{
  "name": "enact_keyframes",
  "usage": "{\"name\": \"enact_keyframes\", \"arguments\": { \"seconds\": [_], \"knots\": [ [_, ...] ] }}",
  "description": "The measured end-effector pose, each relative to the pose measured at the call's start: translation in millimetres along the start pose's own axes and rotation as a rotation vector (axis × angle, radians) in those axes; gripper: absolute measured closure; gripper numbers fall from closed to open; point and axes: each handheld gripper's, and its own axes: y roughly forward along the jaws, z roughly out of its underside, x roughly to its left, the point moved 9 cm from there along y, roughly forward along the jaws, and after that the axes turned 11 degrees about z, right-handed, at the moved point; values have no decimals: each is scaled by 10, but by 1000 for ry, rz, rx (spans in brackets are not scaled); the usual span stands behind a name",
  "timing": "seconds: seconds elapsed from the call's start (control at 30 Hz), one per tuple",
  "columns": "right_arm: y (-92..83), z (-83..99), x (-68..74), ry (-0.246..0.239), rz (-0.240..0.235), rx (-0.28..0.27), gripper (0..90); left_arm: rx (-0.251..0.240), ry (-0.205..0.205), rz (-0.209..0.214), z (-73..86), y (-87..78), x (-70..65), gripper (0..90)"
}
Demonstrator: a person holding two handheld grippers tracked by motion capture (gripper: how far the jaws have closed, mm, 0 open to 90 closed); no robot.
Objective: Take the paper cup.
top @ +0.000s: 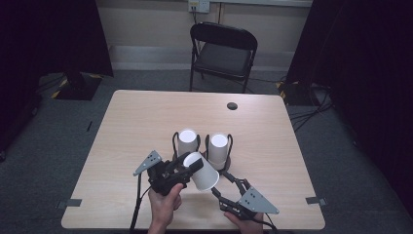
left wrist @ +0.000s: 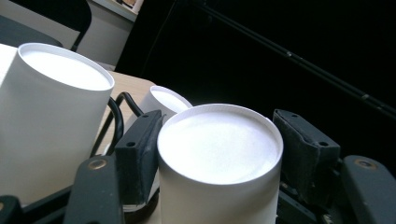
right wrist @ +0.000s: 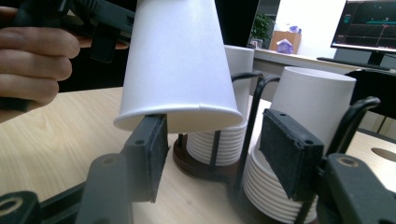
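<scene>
Cup, white paper, held tilted above surface by left gripper, fingers closed on its base end. Right gripper wide, unladen. Judged light, crushable; grip sidewall gently.

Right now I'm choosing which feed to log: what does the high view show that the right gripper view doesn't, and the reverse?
High view: the whole table, its hole, a chair behind it, and the right tongs open near the cup. Right gripper view: nested rims at the stacks' bases, a monitor far off, and a hand up close. Both: the cup tilted in the left tongs, and two upside-down stacks in wire holders.
</scene>
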Motion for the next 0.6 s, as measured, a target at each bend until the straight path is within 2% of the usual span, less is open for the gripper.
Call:
{"name": "enact_keyframes", "arguments": {
  "seconds": [0.17,0.33,0.6],
  "knots": [
    [13,-24,26,-14,-12,-18,468,-3,-30,12,27,-26,-18,353],
    [57,-26,34,-32,-17,-26,511,1,-43,27,73,-22,-41,353],
    [125,-40,57,-57,-39,-24,582,8,-52,27,103,-28,-63,353]
  ]
}}
